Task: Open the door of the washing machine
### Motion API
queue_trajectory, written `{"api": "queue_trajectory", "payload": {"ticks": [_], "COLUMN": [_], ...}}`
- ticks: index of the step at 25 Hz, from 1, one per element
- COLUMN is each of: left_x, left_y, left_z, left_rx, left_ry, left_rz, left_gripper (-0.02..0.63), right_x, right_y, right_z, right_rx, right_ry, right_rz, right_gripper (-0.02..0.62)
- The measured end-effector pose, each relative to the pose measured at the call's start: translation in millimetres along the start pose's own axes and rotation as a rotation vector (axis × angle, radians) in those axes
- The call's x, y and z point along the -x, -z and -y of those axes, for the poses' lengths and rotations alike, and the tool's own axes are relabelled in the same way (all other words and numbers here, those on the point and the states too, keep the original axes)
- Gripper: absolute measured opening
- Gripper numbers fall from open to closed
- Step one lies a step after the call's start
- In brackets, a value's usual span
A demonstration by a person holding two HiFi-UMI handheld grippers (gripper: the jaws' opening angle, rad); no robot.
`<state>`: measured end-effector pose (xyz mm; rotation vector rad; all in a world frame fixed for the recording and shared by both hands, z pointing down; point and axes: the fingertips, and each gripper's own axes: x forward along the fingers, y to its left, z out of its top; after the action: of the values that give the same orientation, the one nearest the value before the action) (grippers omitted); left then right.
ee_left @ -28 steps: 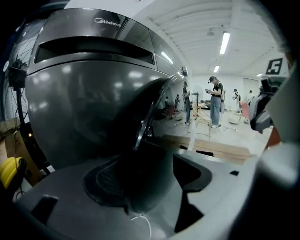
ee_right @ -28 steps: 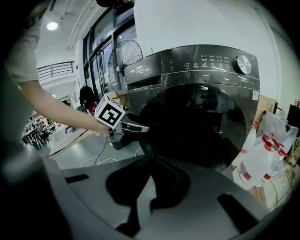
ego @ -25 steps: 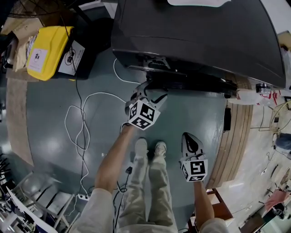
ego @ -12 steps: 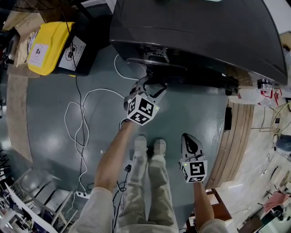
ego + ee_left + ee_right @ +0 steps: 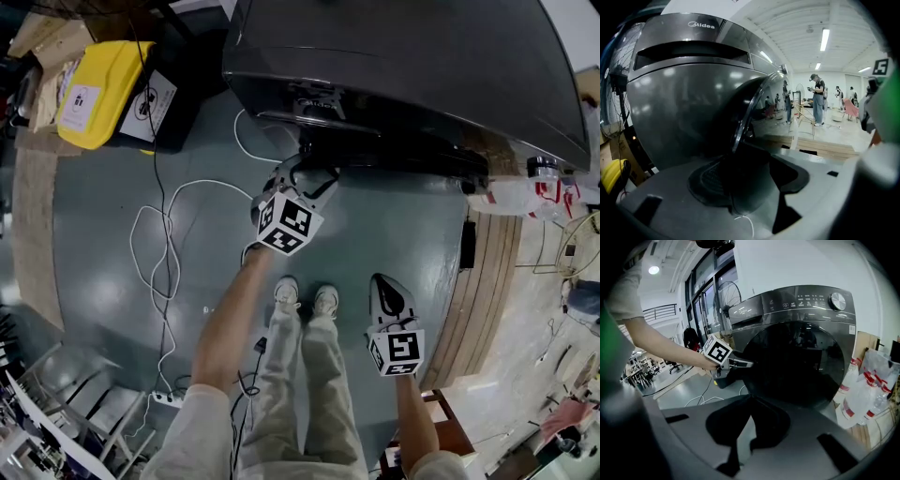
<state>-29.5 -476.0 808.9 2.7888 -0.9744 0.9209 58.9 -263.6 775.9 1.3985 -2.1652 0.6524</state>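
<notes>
The dark grey washing machine (image 5: 403, 66) (image 5: 801, 310) fills the top of the head view, its round dark door (image 5: 797, 362) facing the floor space. My left gripper (image 5: 305, 176) (image 5: 740, 161) reaches to the door's left edge. The door's rim (image 5: 744, 123) runs in between its jaws, which are shut on it. From the right gripper view the left gripper's fingers (image 5: 740, 363) touch that same edge. My right gripper (image 5: 381, 281) (image 5: 750, 401) hangs back to the right, shut and holding nothing, pointing at the door from a distance.
A yellow-lidded bin (image 5: 94, 84) stands left of the machine. A white cable (image 5: 155, 253) loops over the grey floor to a power strip (image 5: 169, 405). Plastic bottles (image 5: 530, 192) and a wooden strip (image 5: 487, 281) lie to the right. The person's feet (image 5: 305, 298) are between the grippers.
The left gripper's jaws have narrowed onto the door's edge. Both hands otherwise stay where they were; only the head view has shifted a little.
</notes>
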Motion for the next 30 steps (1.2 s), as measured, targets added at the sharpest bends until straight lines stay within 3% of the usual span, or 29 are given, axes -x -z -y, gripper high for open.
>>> {"api": "queue_trajectory", "payload": {"ticks": [4, 10, 18, 30], "left_x": [10.8, 21.4, 47.4, 86.1], "left_y": [6.7, 12.4, 21.7, 36.4], "left_z": [12.8, 26.4, 54.2, 117.2], "left_rx": [-0.027, -0.005, -0.001, -0.028], "left_ry": [-0.003, -0.008, 0.001, 0.115], "left_rz": [0.010, -0.025, 0.006, -0.016], "left_gripper": [0.249, 0.236, 0.206, 0.167], "right_x": [3.4, 12.7, 17.4, 58.6], "right_y": [0.5, 1.5, 7.6, 22.0], "right_z": [-1.4, -8.4, -37.1, -69.8], "right_rx": [0.009, 0.022, -0.008, -0.054], "right_ry": [-0.009, -0.011, 0.028, 0.143], "right_rz": [0.008, 0.011, 0.032, 0.062], "right_gripper": [-0.001, 0.000, 0.000, 0.000]}}
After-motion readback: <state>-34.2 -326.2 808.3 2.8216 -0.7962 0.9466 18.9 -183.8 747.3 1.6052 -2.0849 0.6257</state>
